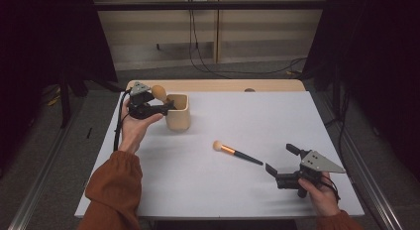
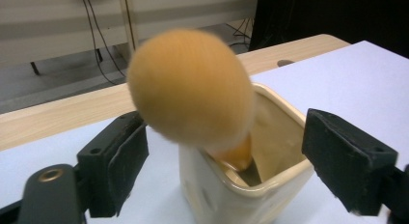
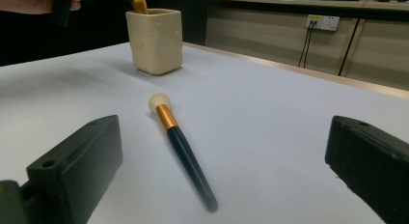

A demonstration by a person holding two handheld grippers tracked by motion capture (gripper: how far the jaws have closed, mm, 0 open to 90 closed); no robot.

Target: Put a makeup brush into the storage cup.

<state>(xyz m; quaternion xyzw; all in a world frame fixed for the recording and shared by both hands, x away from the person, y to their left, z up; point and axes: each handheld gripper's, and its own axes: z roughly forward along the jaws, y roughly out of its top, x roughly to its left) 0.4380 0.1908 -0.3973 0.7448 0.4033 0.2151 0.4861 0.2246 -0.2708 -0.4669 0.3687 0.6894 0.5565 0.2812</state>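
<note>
The cream ceramic cup [image 1: 178,112] stands on the table [image 1: 277,121], and a makeup brush with a round orange head [image 2: 190,89] stands in it, head up. The left hand-held gripper [image 1: 166,105] is just beside the cup, its jaws wide apart and holding nothing. A second makeup brush with a dark handle [image 1: 236,152] lies flat, well apart from the cup. The right hand-held gripper [image 1: 277,165] is near that handle's end, far from the cup, jaws wide apart and empty.
</note>
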